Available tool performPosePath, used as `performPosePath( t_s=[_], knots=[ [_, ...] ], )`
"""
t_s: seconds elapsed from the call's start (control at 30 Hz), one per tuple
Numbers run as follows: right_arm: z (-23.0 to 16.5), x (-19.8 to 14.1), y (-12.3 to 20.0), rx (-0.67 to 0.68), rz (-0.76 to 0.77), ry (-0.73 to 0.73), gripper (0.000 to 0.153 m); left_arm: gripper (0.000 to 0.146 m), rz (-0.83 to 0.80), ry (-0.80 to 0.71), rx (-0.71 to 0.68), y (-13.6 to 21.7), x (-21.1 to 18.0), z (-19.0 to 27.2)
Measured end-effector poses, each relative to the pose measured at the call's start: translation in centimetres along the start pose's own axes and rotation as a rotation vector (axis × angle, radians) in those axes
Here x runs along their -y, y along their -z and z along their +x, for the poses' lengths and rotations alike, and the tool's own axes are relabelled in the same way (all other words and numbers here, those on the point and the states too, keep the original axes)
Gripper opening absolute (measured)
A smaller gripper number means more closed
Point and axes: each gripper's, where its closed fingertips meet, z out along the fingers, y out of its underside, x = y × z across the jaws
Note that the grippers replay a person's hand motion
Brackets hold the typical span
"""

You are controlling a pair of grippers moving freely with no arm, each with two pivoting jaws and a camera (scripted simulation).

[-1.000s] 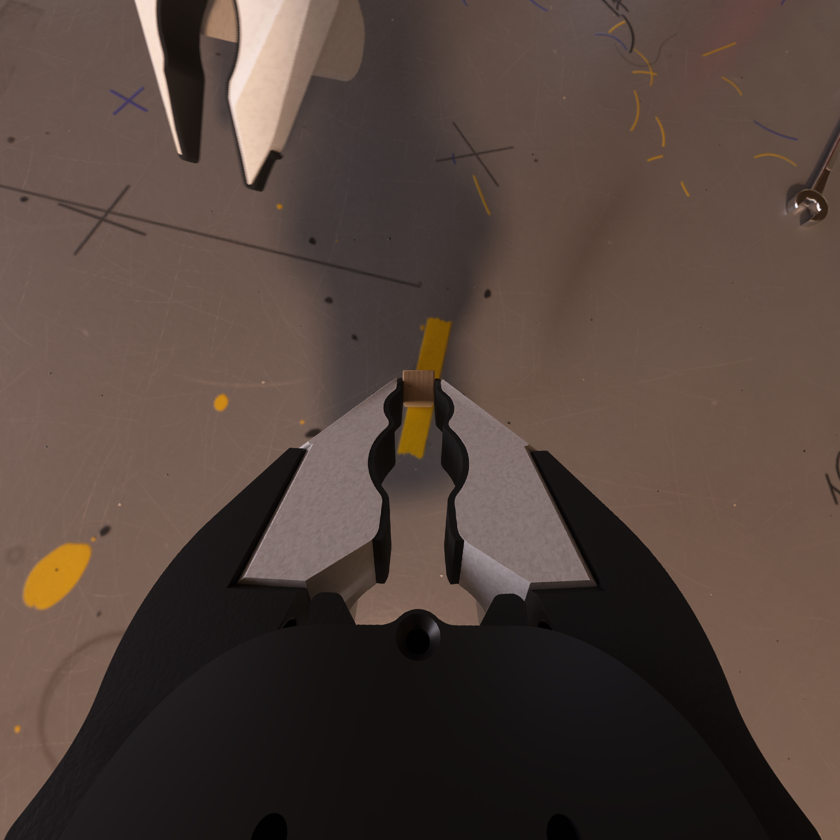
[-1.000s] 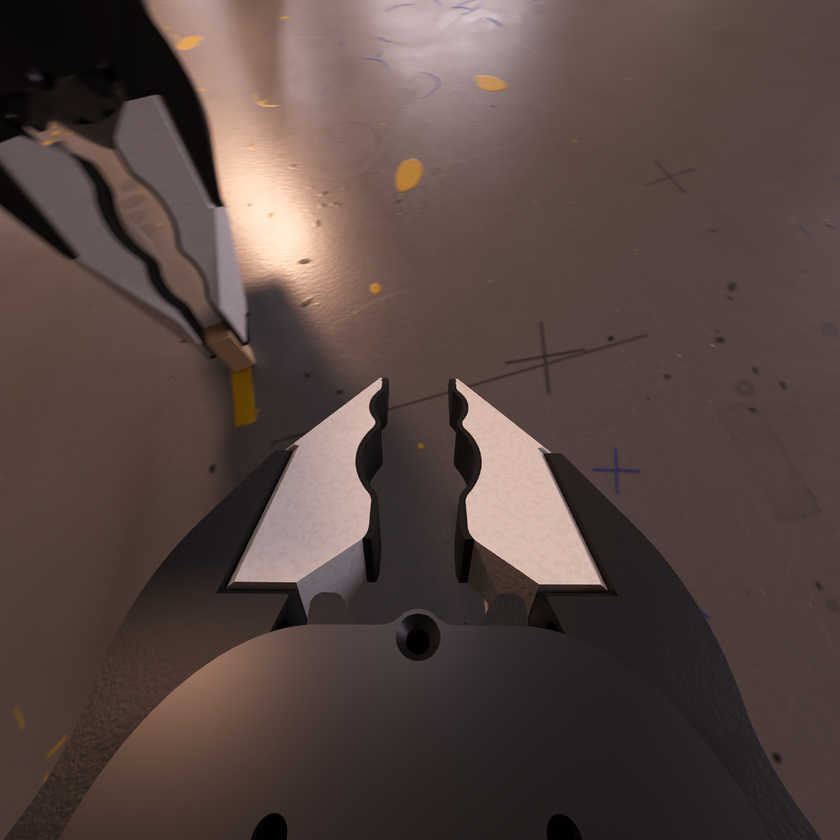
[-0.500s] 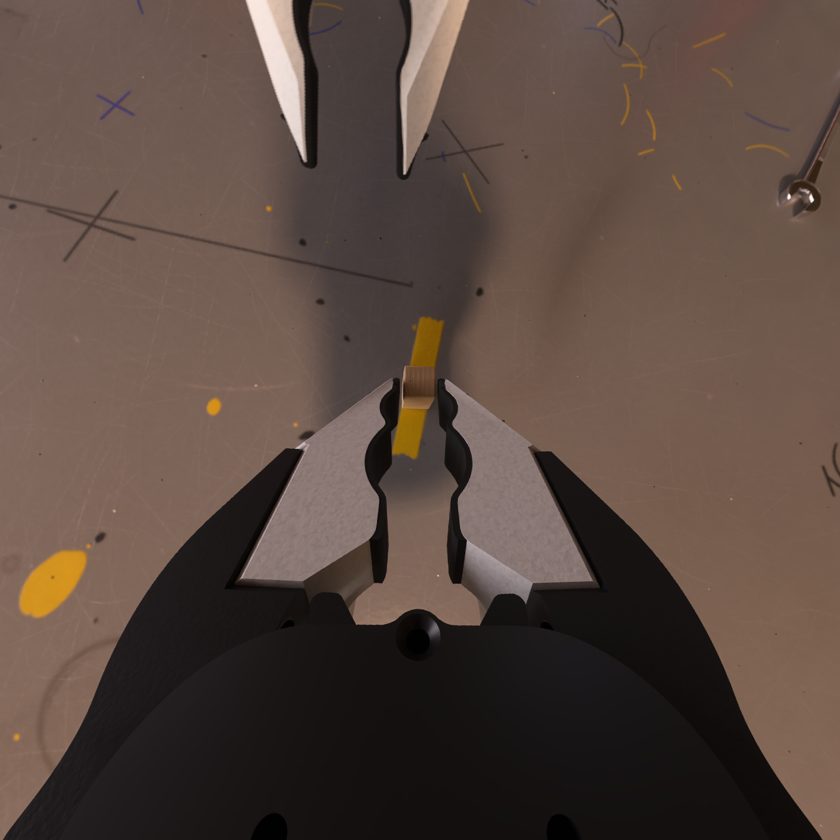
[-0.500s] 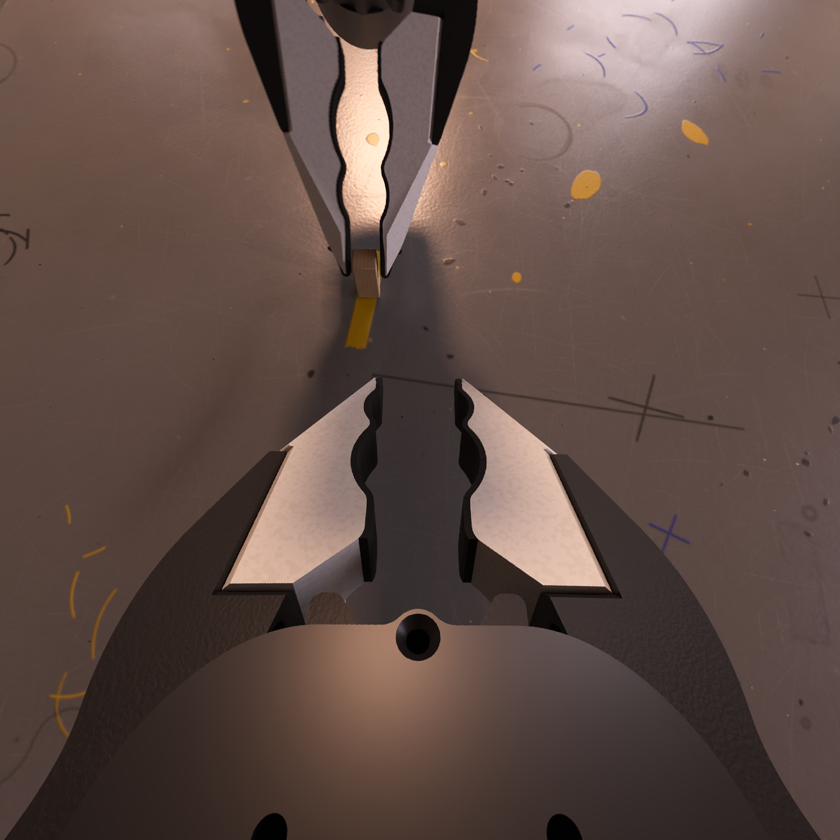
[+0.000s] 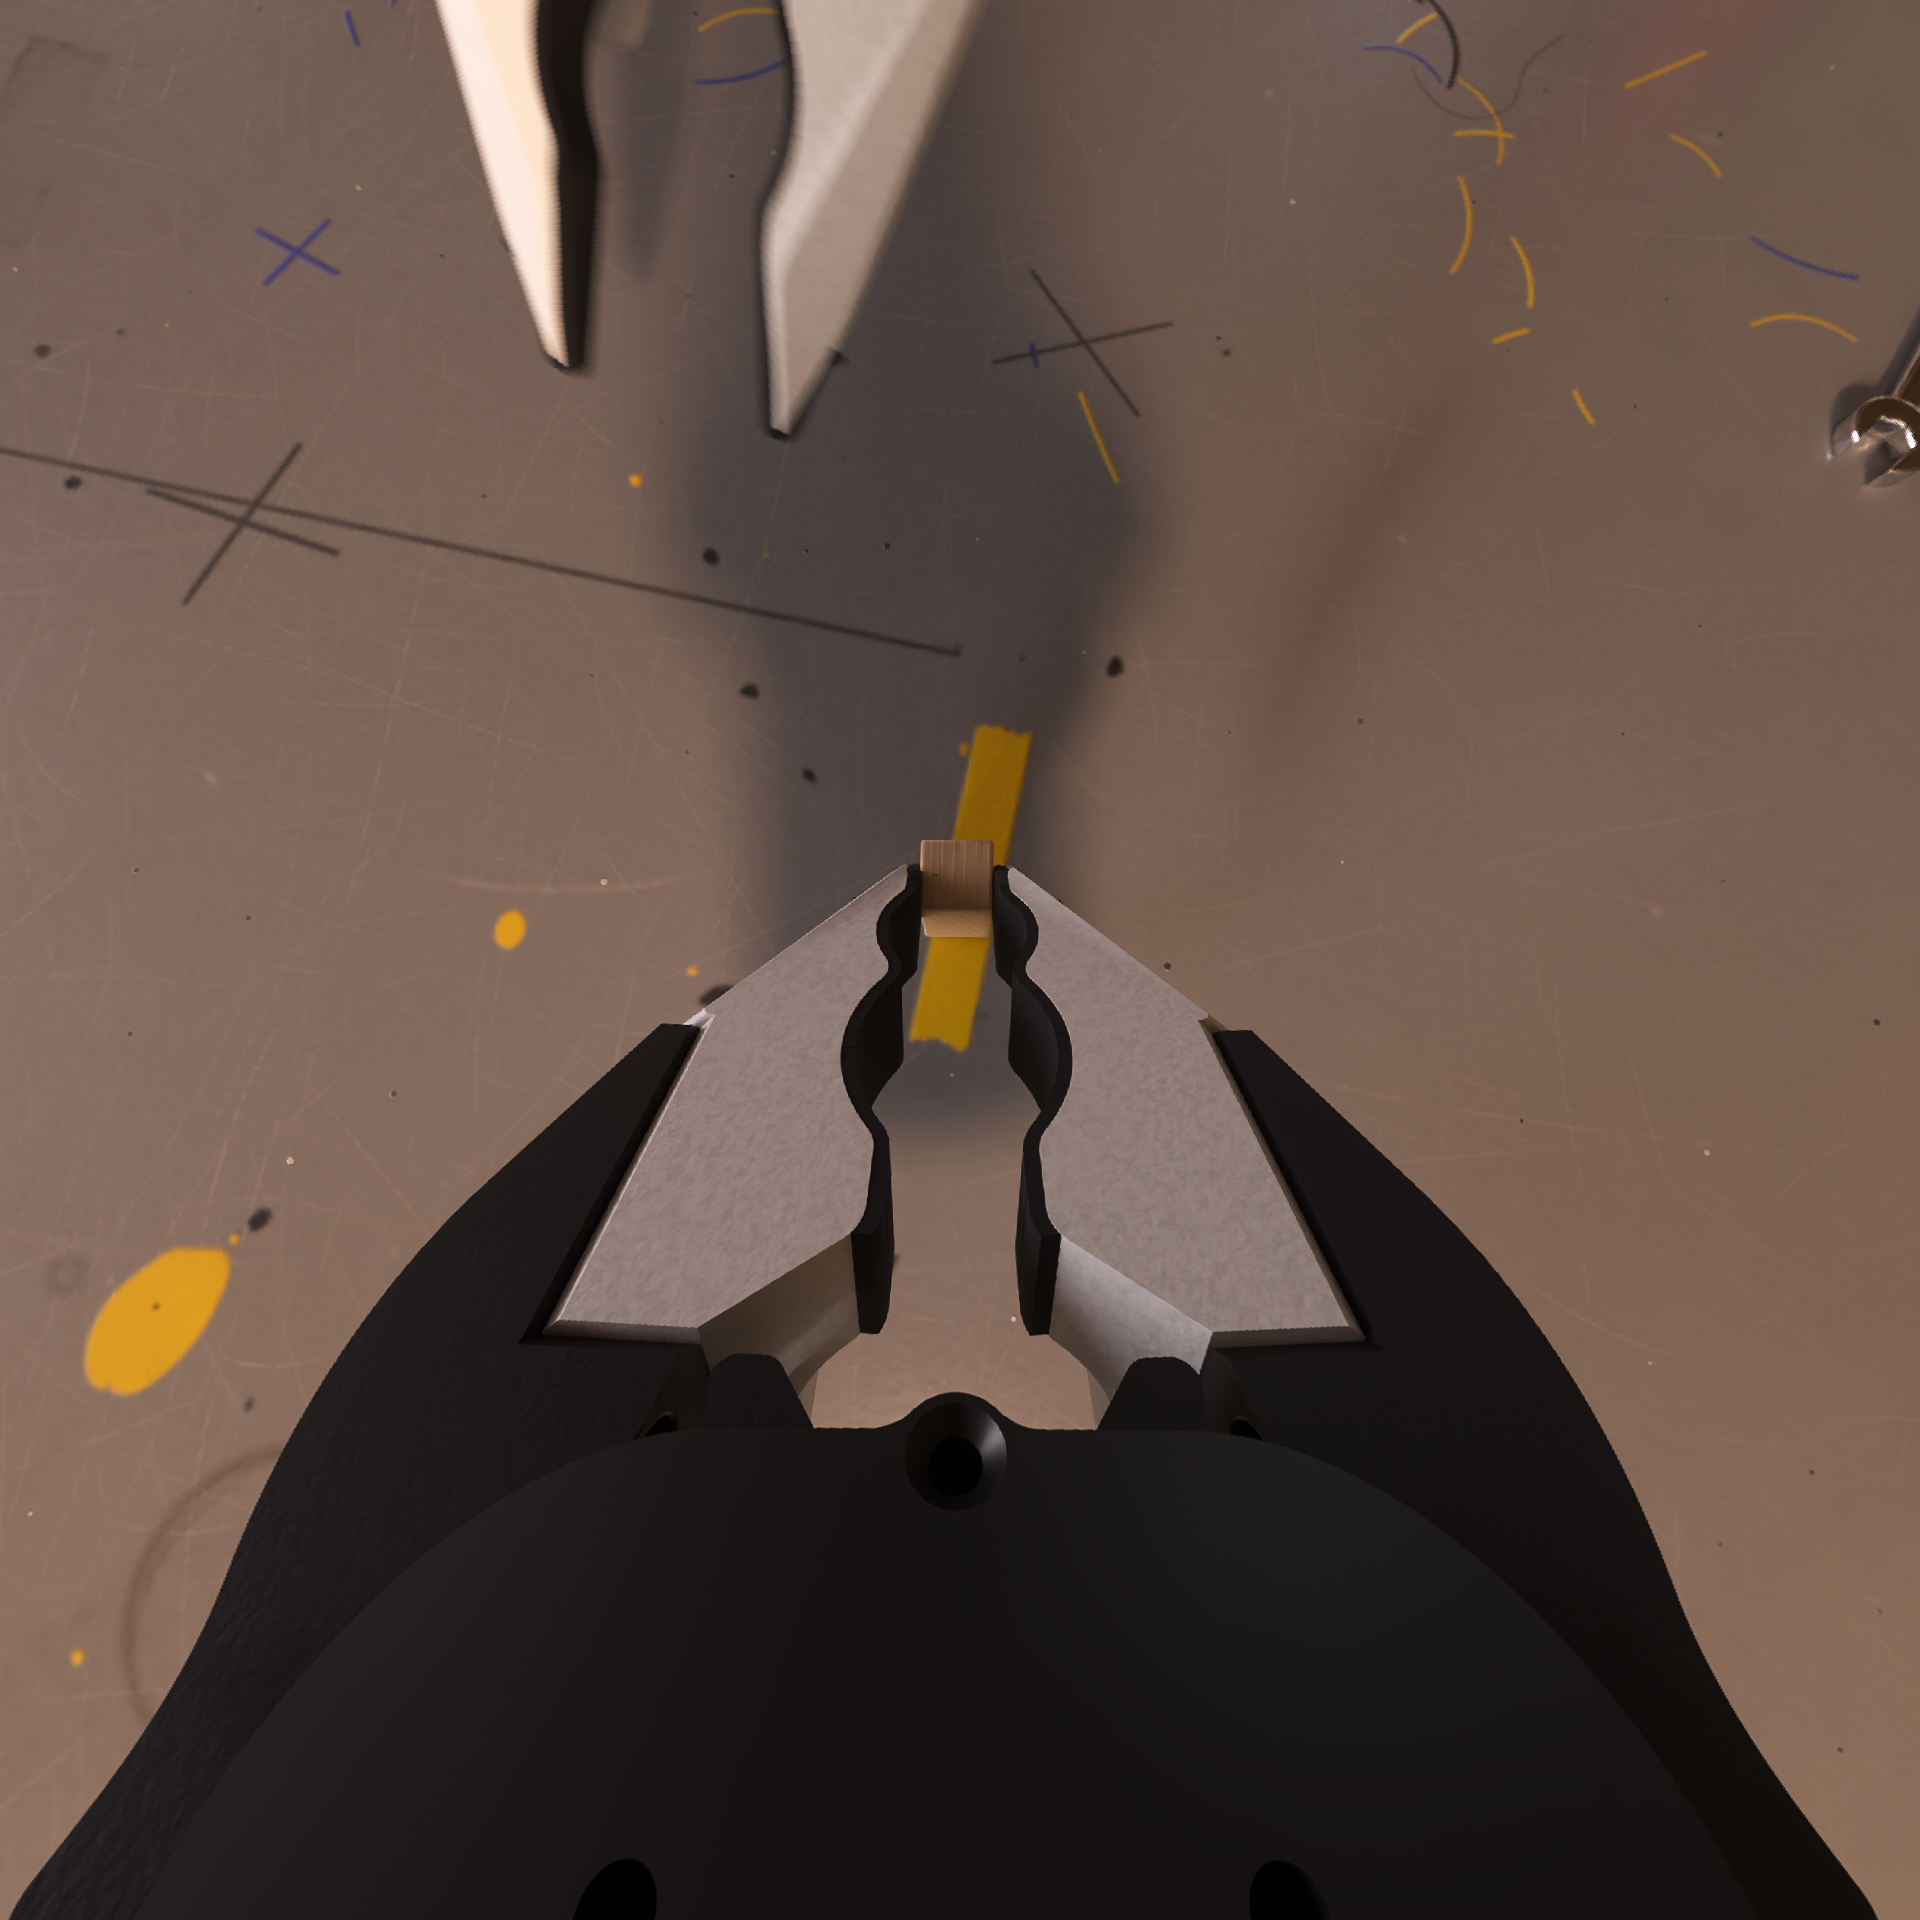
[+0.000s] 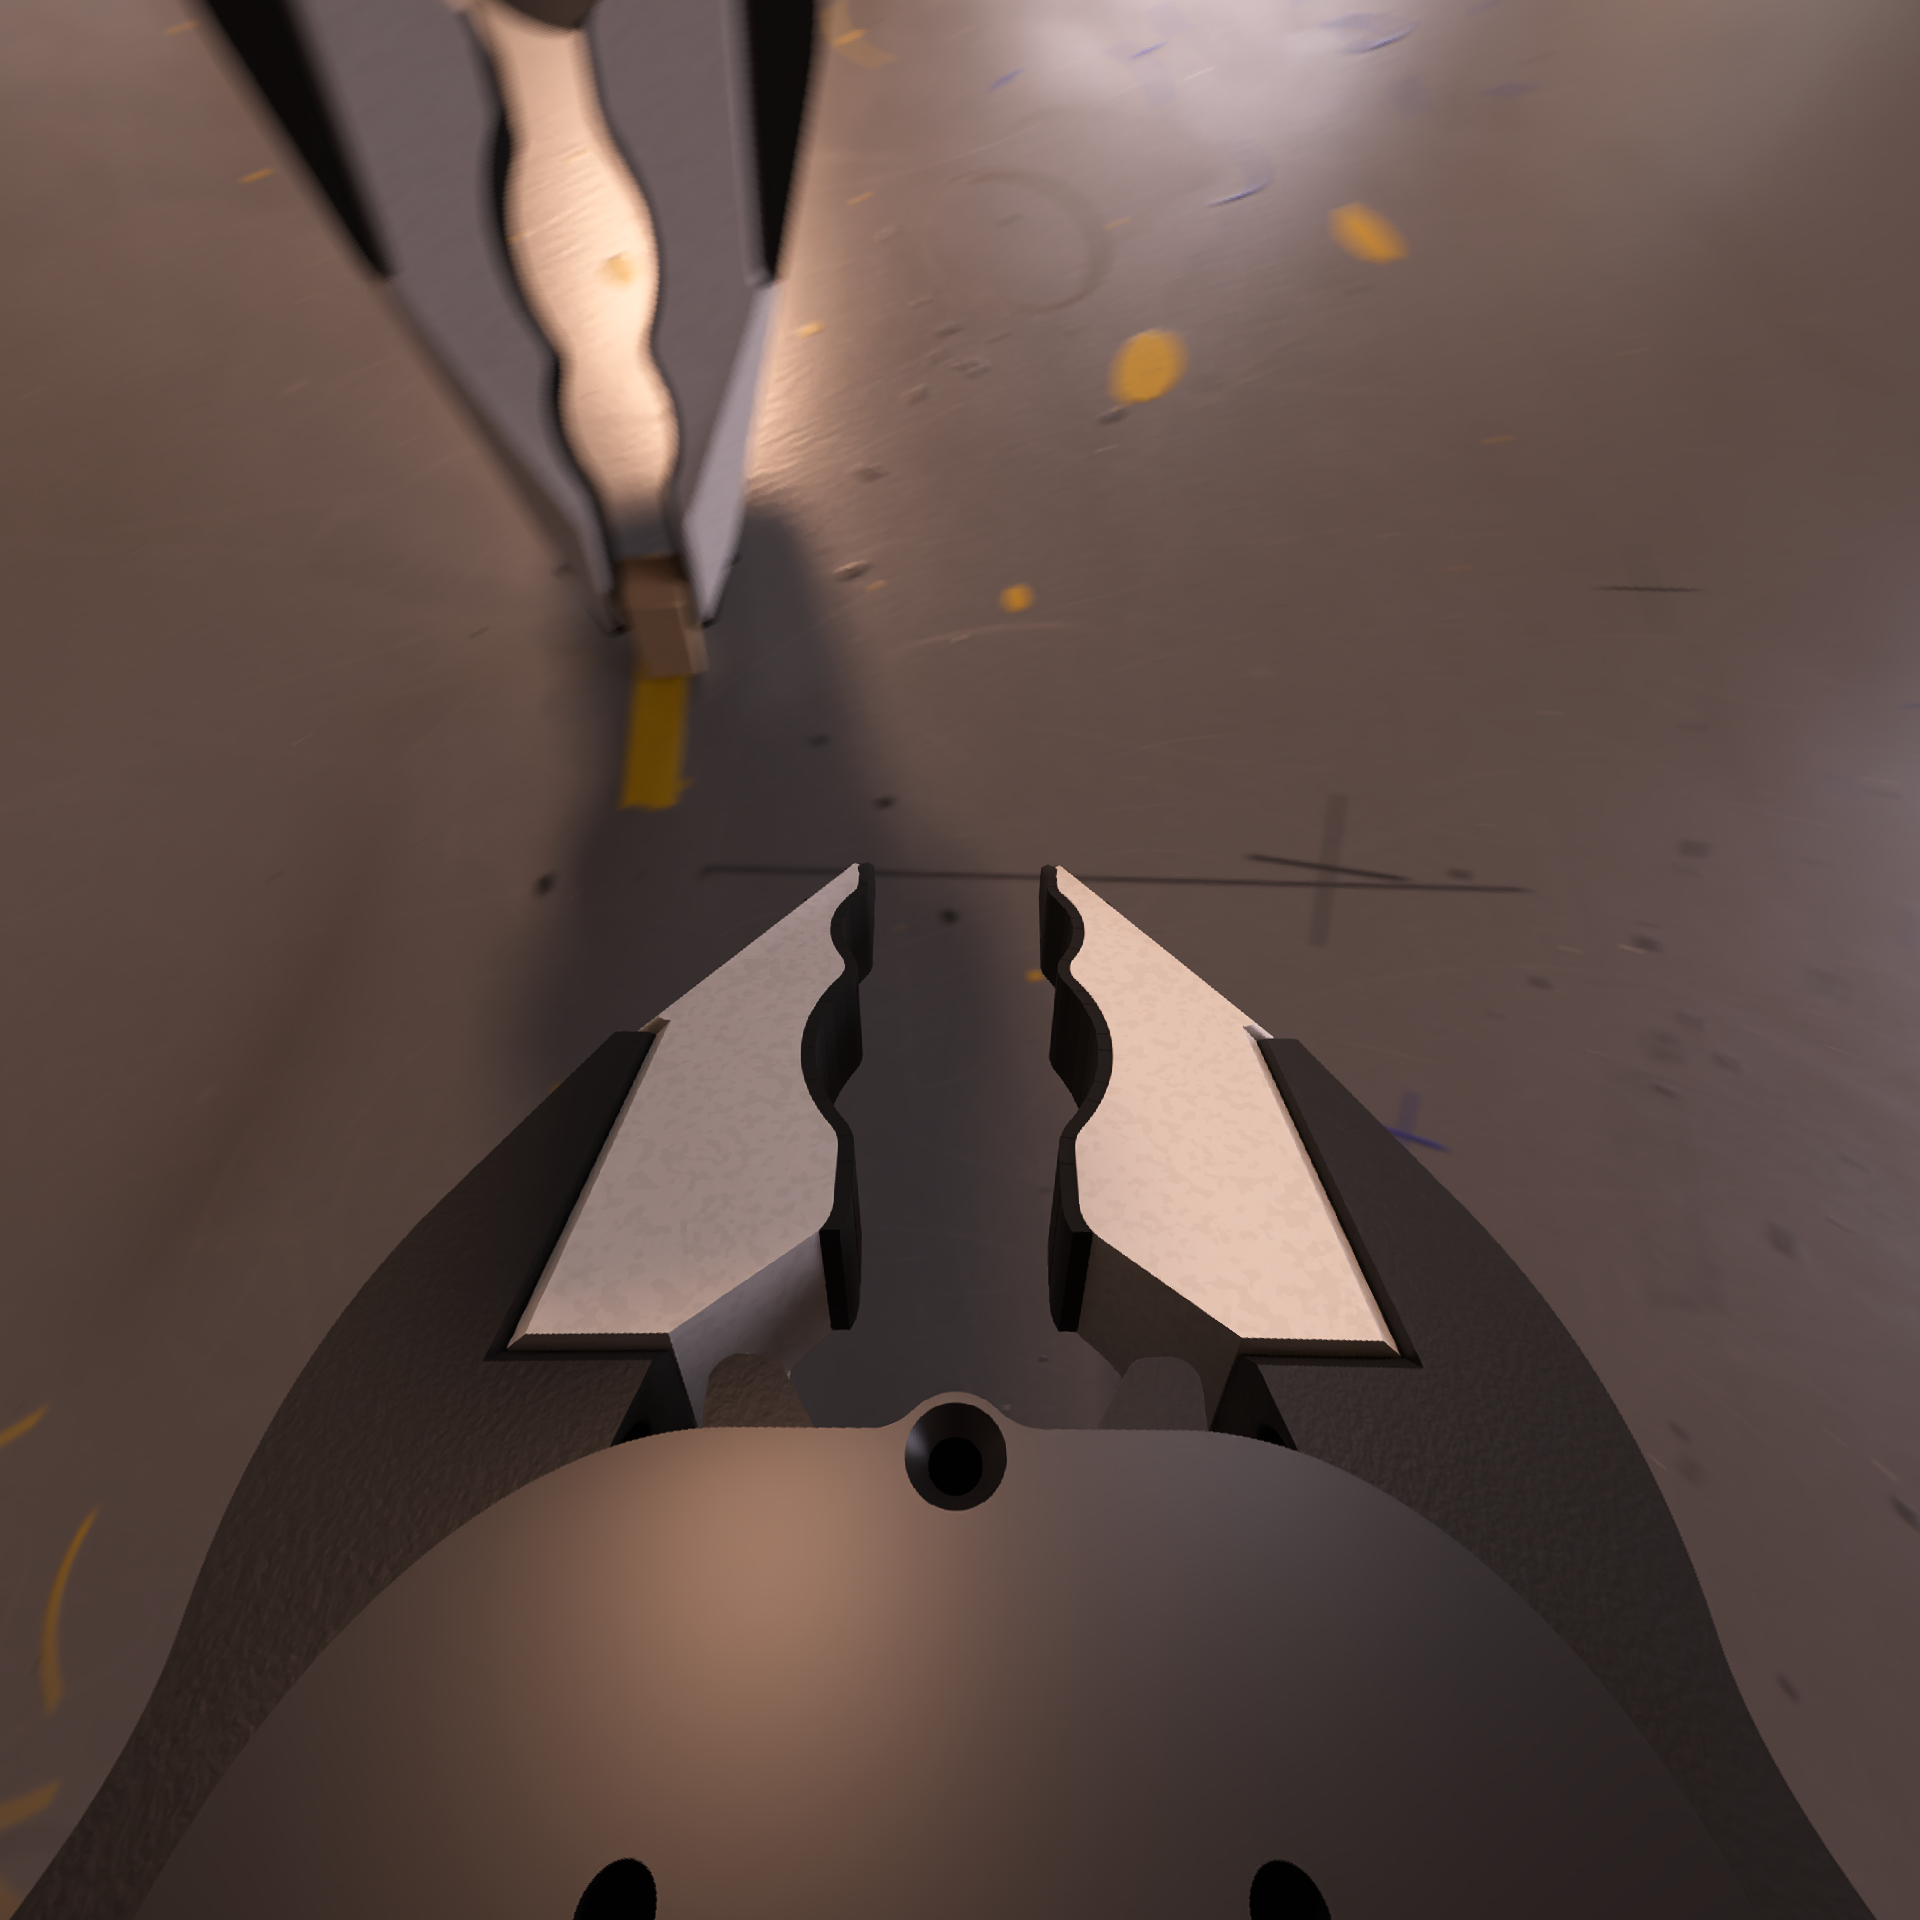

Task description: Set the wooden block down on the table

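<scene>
Wooden block [image 5: 956, 889]: small, pale, pinched at the very tips of the left gripper [image 5: 957, 883], above the table.
Left jaws: nearly closed, clamping the block on both sides.
Right gripper [image 6: 957, 883]: jaws parted, nothing between them, facing the left gripper from the far side.
Yellow strip [image 5: 972, 885]: flat on the table, directly under the block.
Table [image 5: 1455, 831]: scratched brown, flecked with yellow spots and pen crosses.
Metal tool [image 5: 1886, 436]: far right edge, only partly visible.
</scene>
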Motion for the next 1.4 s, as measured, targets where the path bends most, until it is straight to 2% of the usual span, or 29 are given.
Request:
performPosePath(
  t_s=[0.1,0.2,0.27,0.37,0.43,0.63,1.4],
  knots=[
    [3.4,1.5,1.4,-0.256,0.063,-0.066,0.031,0.013,0.001,0.002,-0.002,0.0,0.0,0.0],
    [7.0,2.4,4.6,-0.595,0.149,-0.206,0.029,0.013,0.003,0.003,-0.003,0.0,0.0,0.0],
    [8.3,2.2,6.6,-0.762,0.160,-0.262,0.028,0.013,0.004,0.005,-0.004,0.0,0.0,-0.1],
    [9.3,1.3,8.2,-0.934,0.113,-0.273,0.030,0.013,0.006,0.006,-0.005,0.0,0.0,-0.1],
    [9.7,0.8,8.7,-0.998,0.089,-0.284,0.035,0.013,0.004,0.005,-0.003,0.0,0.0,-0.1],
    [10.2,0.2,9.6,-1.028,0.111,-0.334,0.041,0.013,0.002,0.002,-0.001,0.0,0.0,-0.1],
    [10.4,-0.5,9.4,-1.009,0.090,-0.356,0.042,0.013,0.000,-0.001,0.006,0.0,0.0,-0.1]
  ],
)
